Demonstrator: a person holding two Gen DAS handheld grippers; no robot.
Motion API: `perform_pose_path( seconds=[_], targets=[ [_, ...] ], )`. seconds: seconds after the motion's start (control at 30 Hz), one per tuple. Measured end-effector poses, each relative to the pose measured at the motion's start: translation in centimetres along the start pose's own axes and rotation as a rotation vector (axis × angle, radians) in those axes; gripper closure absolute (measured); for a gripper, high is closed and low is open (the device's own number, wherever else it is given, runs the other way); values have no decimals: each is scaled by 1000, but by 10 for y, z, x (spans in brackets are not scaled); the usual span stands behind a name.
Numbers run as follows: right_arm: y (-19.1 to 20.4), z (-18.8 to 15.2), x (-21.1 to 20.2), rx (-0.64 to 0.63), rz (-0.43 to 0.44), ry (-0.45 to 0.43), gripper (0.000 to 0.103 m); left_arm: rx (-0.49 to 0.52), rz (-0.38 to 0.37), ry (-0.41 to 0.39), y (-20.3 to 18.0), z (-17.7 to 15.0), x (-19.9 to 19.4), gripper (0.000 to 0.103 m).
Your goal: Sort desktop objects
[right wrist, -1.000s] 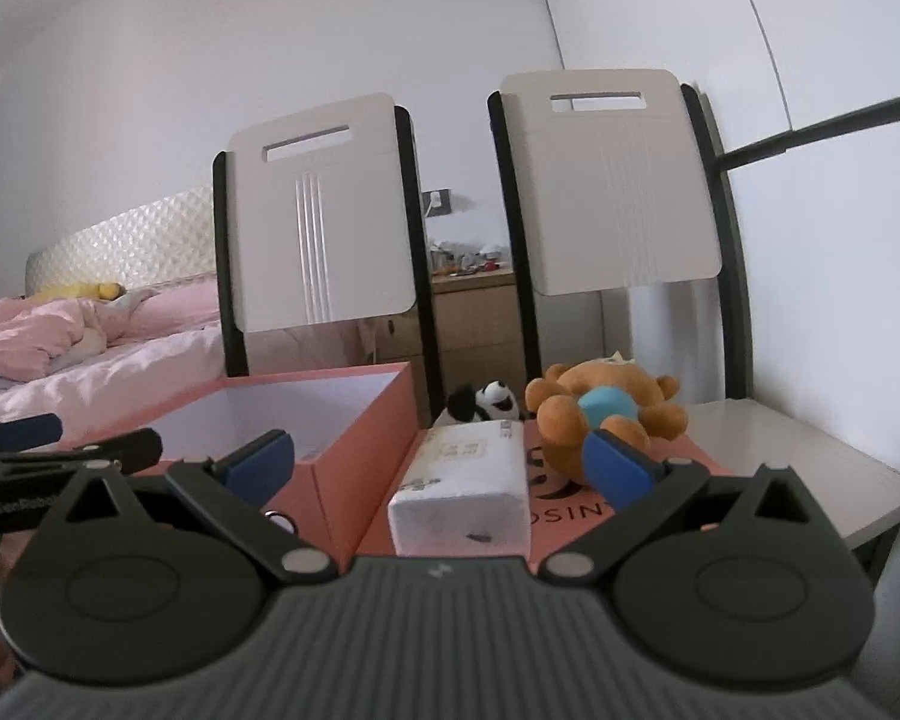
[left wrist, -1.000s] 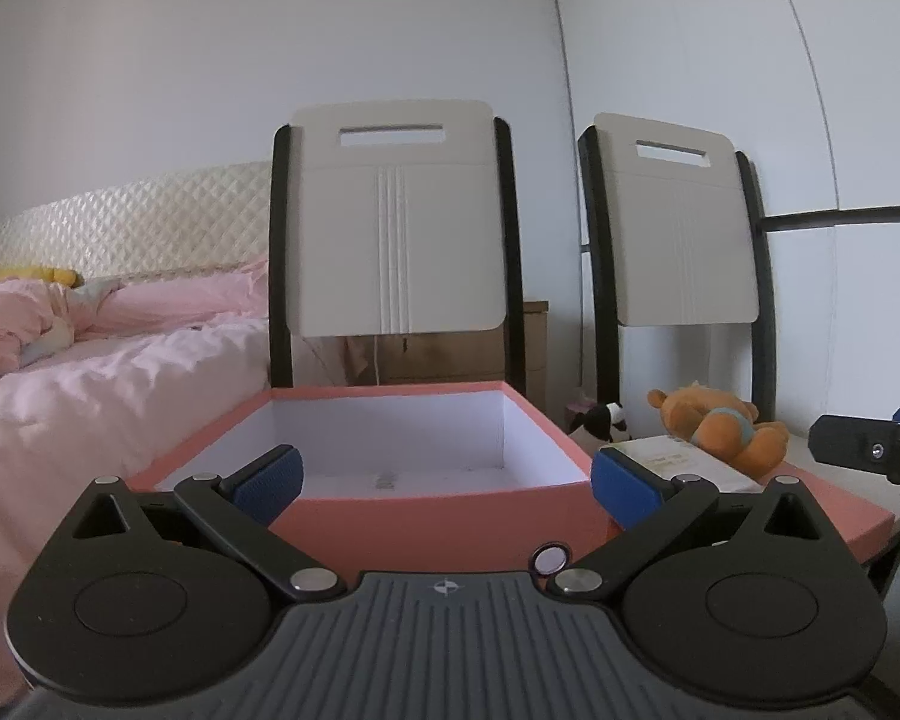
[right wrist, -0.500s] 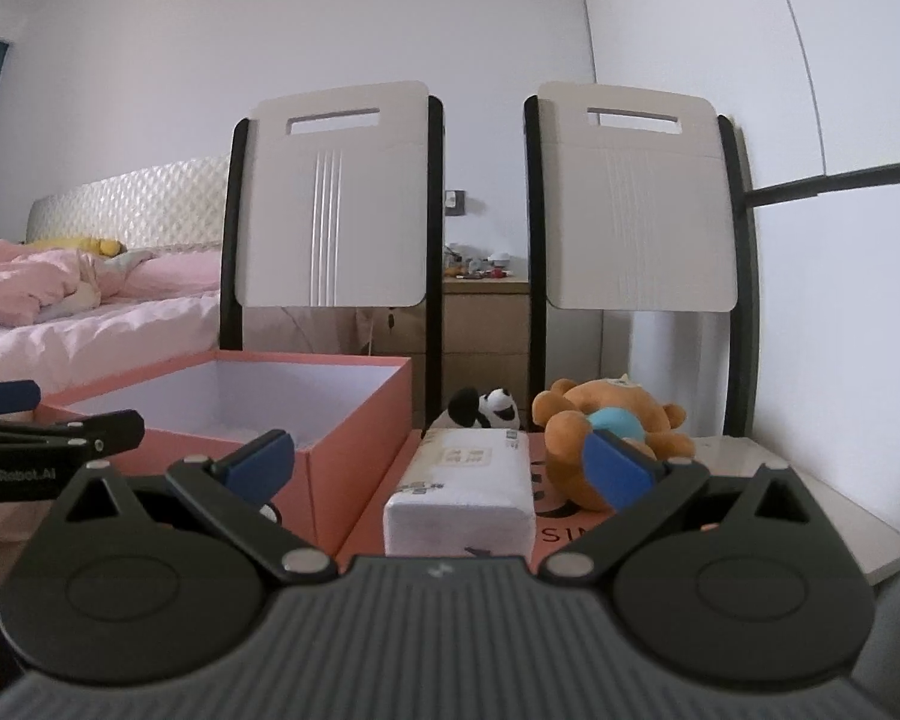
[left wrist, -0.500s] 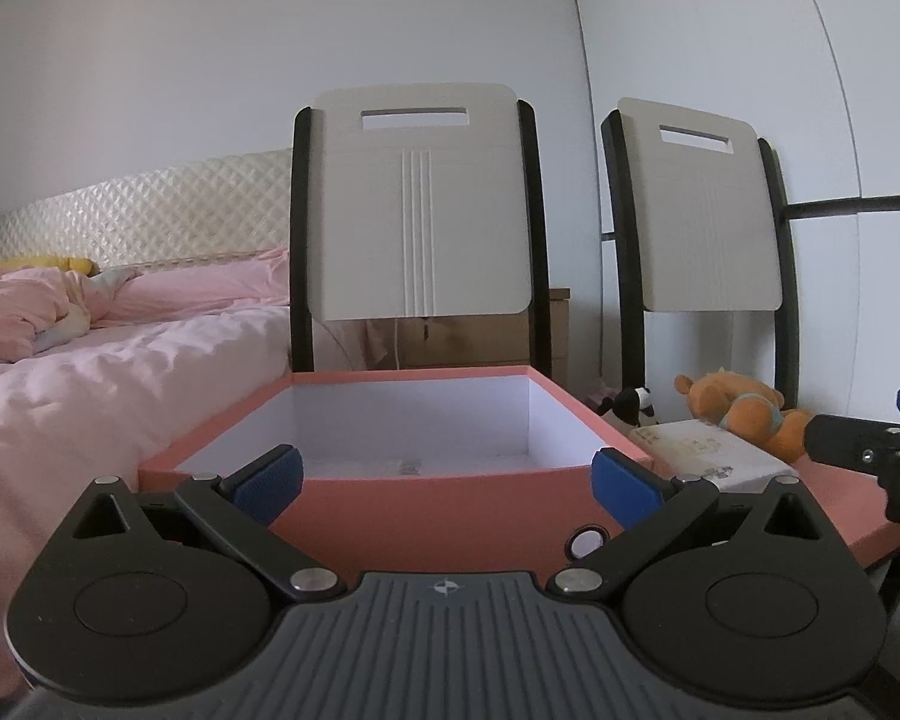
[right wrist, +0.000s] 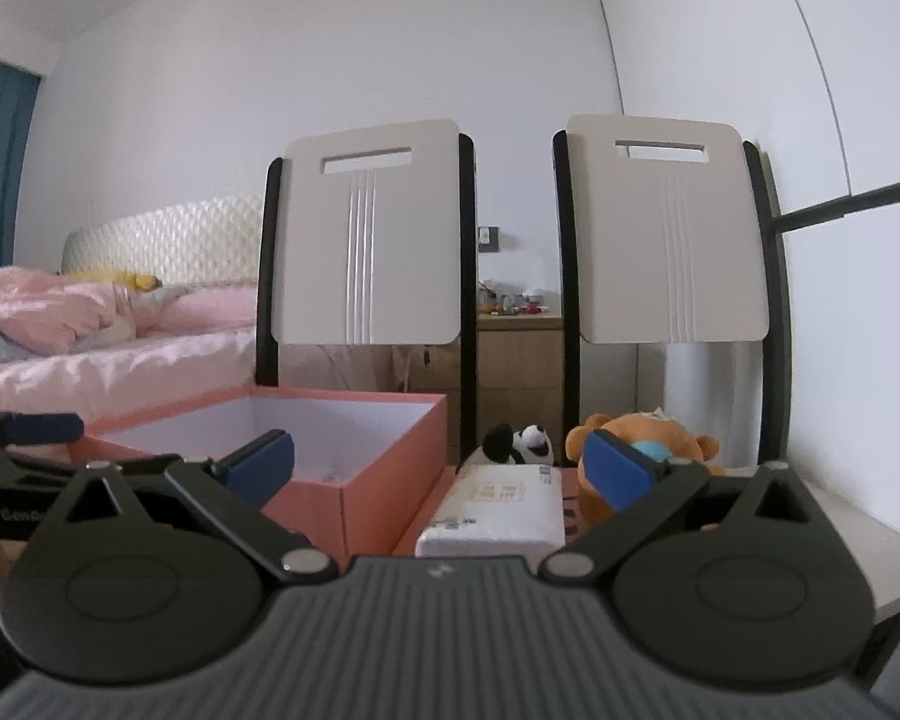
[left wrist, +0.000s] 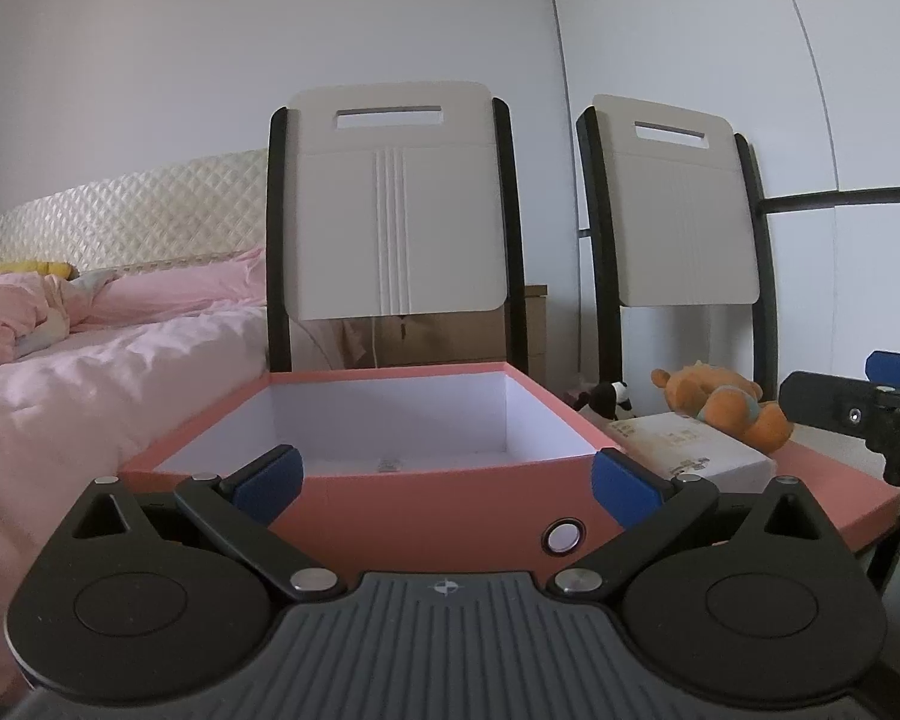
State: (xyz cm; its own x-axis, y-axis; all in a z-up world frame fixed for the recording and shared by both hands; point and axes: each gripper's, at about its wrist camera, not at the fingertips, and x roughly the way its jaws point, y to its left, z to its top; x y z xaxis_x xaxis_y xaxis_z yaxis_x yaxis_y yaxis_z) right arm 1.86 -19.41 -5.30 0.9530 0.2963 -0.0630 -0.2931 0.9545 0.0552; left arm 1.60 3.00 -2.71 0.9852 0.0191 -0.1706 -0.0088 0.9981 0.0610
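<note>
Sorting barely begun, by the look of it. Pink box [left wrist: 426, 504], lower centre of the left view: nearly empty, one small unclear item on its floor. Still outside, lower right: white packet [right wrist: 498, 510], panda toy [right wrist: 519, 441], orange bear [right wrist: 660, 438]. Left hand-held gripper [left wrist: 444, 477] and right hand-held gripper [right wrist: 441, 468]: both wide, holding nothing.

Open box [left wrist: 426, 510] of matt salmon card with a smooth white paper lining; beside it a white packet [right wrist: 498, 510] in faintly rough printed wrap and two plush toys, orange bear [right wrist: 660, 450] and black-and-white panda [right wrist: 519, 441]. Chair backs [right wrist: 369, 228]: smooth cream panels in glossy black frames. Bedding [left wrist: 90, 372]: soft pink cloth, with quilted headboard [left wrist: 120, 222].
</note>
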Motion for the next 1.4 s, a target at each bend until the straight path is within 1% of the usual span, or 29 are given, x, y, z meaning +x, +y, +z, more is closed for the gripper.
perform_pose_path(
  seconds=[0.1,0.2,0.3,0.37,0.47,0.6,0.67,0.7,0.83,0.93,1.0,1.13,1.27,1.33,1.4],
  targets=[
    [-3,-1,2,27,2,20,0,-8,9,-1,1,-1,1,0],
    [-7,0,3,98,12,46,0,-13,23,-13,0,-1,1,0],
    [-11,1,7,168,26,106,0,-6,34,-21,0,-2,1,0],
    [-12,2,8,188,30,137,0,-16,35,-19,1,-2,1,0],
    [-10,3,8,175,33,156,0,-39,39,-20,4,-2,2,0],
    [-10,4,4,148,41,149,0,-108,55,-56,9,-2,-1,0],
    [-10,4,2,129,40,148,0,-127,47,-69,10,-2,-2,0],
    [-9,4,2,121,39,149,0,-127,43,-63,10,-2,-2,0],
    [-11,5,1,111,31,152,0,-89,27,-15,7,-2,2,0],
    [-14,4,0,123,4,163,0,-50,51,-33,5,-2,-1,0],
    [-16,4,1,132,1,170,0,-47,51,-38,5,-2,-2,0],
    [-15,4,1,115,-25,178,0,-21,41,-14,1,-1,0,0],
    [-17,5,2,127,-46,184,0,11,49,7,-5,-3,2,0],
    [-18,6,1,125,-58,178,0,22,45,6,-8,-3,2,0],
    [-16,7,-1,108,-50,172,0,31,39,-3,-12,-4,0,0]
  ],
)
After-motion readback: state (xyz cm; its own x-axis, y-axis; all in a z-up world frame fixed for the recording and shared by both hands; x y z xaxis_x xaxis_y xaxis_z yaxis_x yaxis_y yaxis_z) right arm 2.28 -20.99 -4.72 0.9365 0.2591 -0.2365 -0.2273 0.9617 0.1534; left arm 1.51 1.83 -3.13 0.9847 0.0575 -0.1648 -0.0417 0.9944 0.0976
